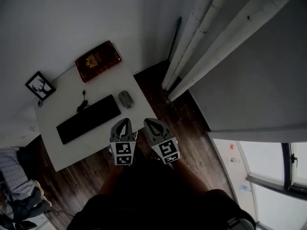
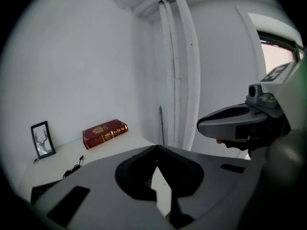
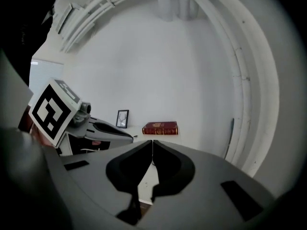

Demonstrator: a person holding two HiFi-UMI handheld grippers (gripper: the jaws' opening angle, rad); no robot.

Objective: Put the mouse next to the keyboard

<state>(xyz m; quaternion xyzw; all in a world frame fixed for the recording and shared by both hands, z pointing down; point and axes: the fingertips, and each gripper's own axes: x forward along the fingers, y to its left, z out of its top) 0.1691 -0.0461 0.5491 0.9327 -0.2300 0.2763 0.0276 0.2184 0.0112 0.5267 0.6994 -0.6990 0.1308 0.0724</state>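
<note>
The mouse (image 1: 125, 99) lies near the right edge of the surface (image 1: 86, 143), just beside the keyboard (image 1: 88, 118), so the placing looks done. The left gripper (image 1: 123, 123) and right gripper (image 1: 152, 125) hover at the near edge with fingers pressed together and empty. The next move is probably just to back away.

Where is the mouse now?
In the head view, the mouse lies on the white table, beside the right end of the keyboard, below the red book.
</note>
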